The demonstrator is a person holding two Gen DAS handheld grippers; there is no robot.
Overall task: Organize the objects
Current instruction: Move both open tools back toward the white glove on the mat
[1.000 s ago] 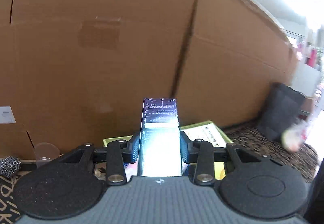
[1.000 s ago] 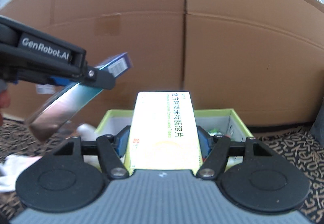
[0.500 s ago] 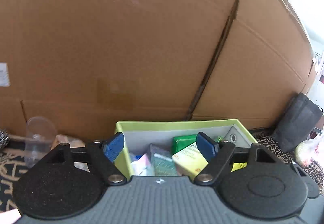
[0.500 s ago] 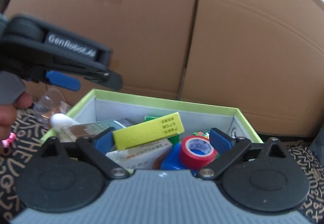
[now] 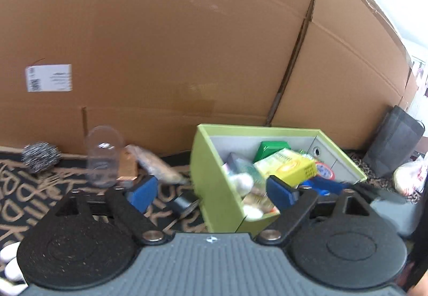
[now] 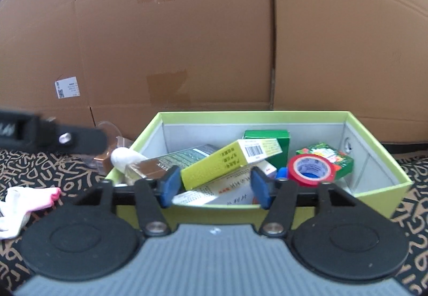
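Note:
A lime green box (image 6: 379,144) stands on the patterned mat, and it also shows in the left wrist view (image 5: 206,162). It holds a yellow medicine carton (image 6: 230,160), a dark silvery carton (image 6: 171,160), a green carton (image 6: 267,135), a red tape roll (image 6: 311,170) and other packs. My right gripper (image 6: 212,187) is open and empty just before the box's front wall. My left gripper (image 5: 211,193) is open and empty over the box's left front corner; its side shows at the left of the right wrist view (image 6: 53,135).
A tall cardboard wall (image 6: 214,41) stands behind the box. Left of the box lie a clear plastic cup (image 5: 103,156), a steel scourer (image 5: 40,156), a brown wrapped item (image 5: 157,164) and a white and pink cloth (image 6: 29,197). A dark bag (image 5: 393,146) stands at the right.
Both grippers let go of their cartons, which now lie in the green box. Both jaws have opened. The left gripper has swung left and down; the right has drawn back a little.

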